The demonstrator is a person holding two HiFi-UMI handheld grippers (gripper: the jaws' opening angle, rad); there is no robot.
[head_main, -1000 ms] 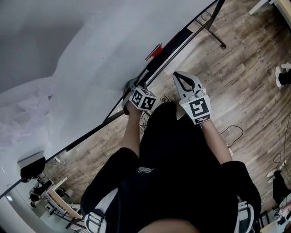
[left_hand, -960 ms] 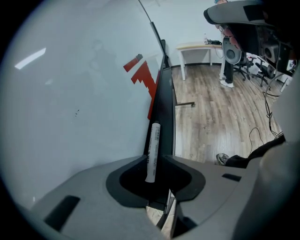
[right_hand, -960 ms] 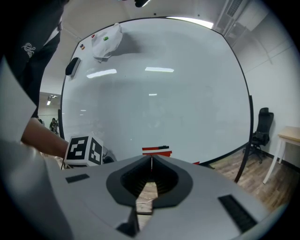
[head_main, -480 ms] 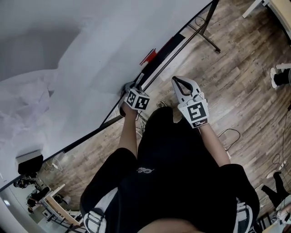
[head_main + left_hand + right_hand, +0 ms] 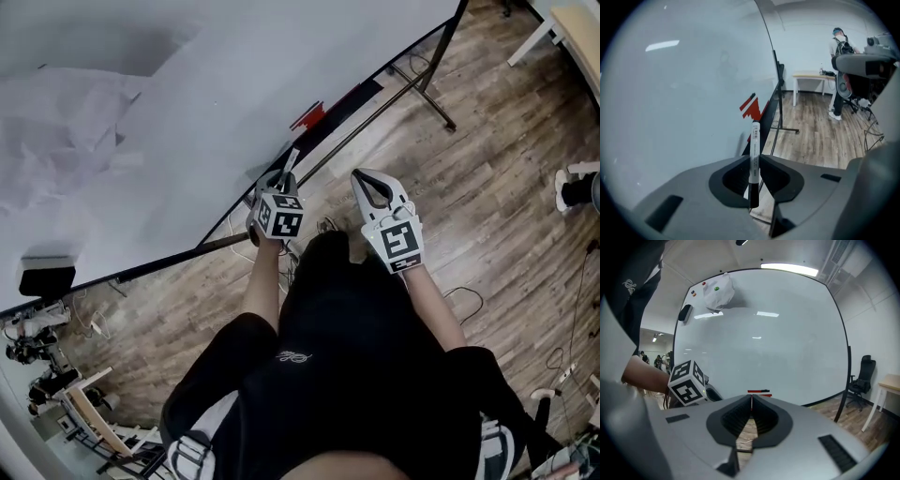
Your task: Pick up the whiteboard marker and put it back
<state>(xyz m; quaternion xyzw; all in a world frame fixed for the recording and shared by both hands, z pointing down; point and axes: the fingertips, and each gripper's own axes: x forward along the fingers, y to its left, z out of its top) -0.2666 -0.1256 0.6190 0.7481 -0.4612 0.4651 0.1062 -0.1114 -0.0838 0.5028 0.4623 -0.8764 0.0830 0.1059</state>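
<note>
Whiteboard marker (image 5: 754,150) clamped upright in left hand-held gripper (image 5: 754,161), beside the whiteboard (image 5: 684,93).
Right hand-held gripper (image 5: 751,401): jaws together, empty. Marker judged light, rigid, smooth; mid-barrel hold suits it.

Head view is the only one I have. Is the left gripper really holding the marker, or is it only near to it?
Observer: Holding. In the left gripper view, the left gripper fingers are shut on the marker.
Operator: Which way does the marker point?
Observer: Its white end sticks out forward past the fingers; its dark end lies back between them.
Operator: And the right gripper, does it carry anything?
Observer: No. The right gripper view shows the right gripper with fingers together and nothing between them.
</note>
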